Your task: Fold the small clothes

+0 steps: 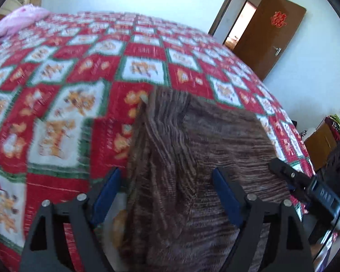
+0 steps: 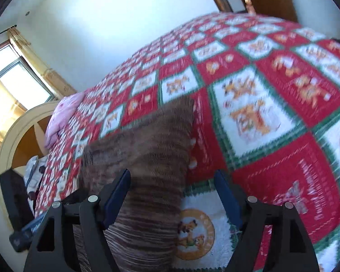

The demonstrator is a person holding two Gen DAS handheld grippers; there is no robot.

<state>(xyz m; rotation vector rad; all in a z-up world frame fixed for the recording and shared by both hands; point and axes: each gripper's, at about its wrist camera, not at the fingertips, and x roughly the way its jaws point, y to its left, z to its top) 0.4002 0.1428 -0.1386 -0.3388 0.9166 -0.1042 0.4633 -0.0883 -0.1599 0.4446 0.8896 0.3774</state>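
Observation:
A brown striped knit garment (image 1: pixel 192 158) lies flat on the bed with the red, white and green checked blanket (image 1: pixel 79 79). My left gripper (image 1: pixel 166 176) is open, its blue-padded fingers spread over the garment's left edge. The garment also shows in the right wrist view (image 2: pixel 151 154). My right gripper (image 2: pixel 172 179) is open over the garment's right edge, with the left finger above the cloth and the right finger above the blanket (image 2: pixel 272 113). The right gripper's body (image 1: pixel 306 185) shows at the right of the left wrist view. Nothing is held.
A pink quilt (image 1: pixel 18 22) lies at the bed's far left. An open brown door (image 1: pixel 267 34) stands at the far right. A wooden cabinet with piled things (image 1: pixel 326 136) stands beside the bed. A window with curtains (image 2: pixel 15 72) and a curved headboard (image 2: pixel 15 136) are to the left.

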